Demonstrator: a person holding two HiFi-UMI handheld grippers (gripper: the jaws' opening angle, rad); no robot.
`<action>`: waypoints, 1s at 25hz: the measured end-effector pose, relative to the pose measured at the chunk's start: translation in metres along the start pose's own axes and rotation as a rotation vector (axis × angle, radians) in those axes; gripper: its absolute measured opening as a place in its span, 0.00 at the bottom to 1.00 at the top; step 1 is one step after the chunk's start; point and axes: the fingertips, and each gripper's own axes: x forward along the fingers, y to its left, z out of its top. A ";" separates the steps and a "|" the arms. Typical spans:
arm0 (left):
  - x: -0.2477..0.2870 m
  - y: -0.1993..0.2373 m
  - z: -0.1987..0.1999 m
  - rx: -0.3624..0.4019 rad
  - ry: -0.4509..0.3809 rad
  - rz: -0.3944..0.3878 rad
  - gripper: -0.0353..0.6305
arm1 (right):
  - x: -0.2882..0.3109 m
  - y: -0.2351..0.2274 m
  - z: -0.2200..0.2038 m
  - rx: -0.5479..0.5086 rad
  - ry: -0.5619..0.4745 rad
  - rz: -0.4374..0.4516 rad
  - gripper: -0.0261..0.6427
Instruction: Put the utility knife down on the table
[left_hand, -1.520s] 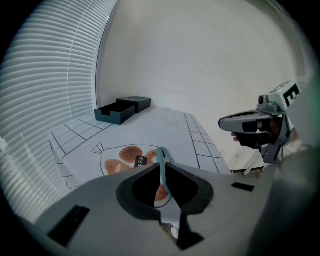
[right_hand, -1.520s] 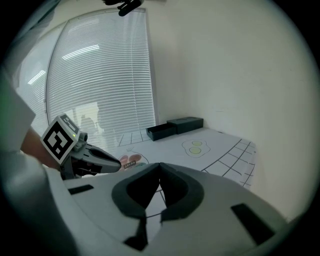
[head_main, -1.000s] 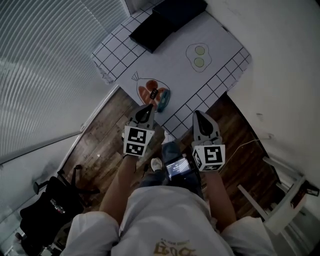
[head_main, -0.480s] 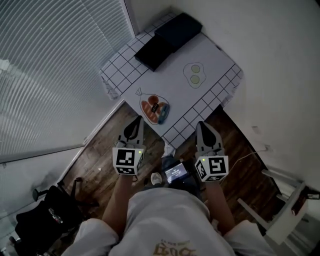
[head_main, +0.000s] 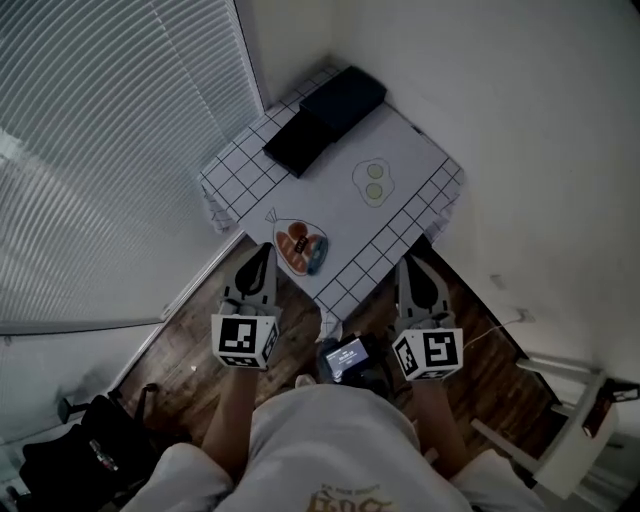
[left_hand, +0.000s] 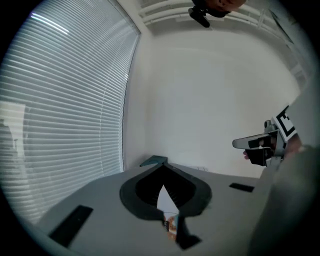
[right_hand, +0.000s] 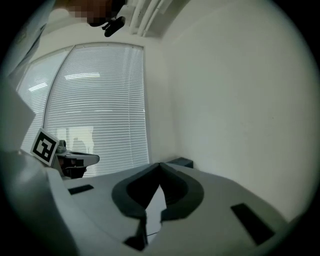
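The utility knife lies on the table, a small dark and teal shape on an orange fish drawing near the front edge. No gripper touches it. My left gripper hangs over the floor just short of the table's front edge, jaws shut and empty. In the left gripper view its tips meet, and a scrap of the orange drawing shows below them. My right gripper is level with it on the right, also shut and empty, its tips closed together.
Two dark flat boxes lie at the table's far end, with a green egg drawing mid-table. Window blinds fill the left and a white wall the right. A black bag and a white chair stand on the wood floor.
The left gripper, which was at the knife over the orange drawing, has drawn back off the table, leaving the knife lying there. Both grippers and the person have moved away from the table.
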 end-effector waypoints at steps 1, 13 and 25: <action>-0.003 0.000 0.008 0.004 -0.016 0.002 0.06 | -0.001 0.000 0.006 -0.009 -0.011 -0.005 0.05; -0.032 0.006 0.050 0.029 -0.115 0.019 0.06 | -0.008 0.015 0.042 -0.050 -0.073 0.001 0.05; -0.036 0.001 0.053 0.034 -0.118 0.012 0.06 | -0.009 0.016 0.041 -0.037 -0.076 0.003 0.05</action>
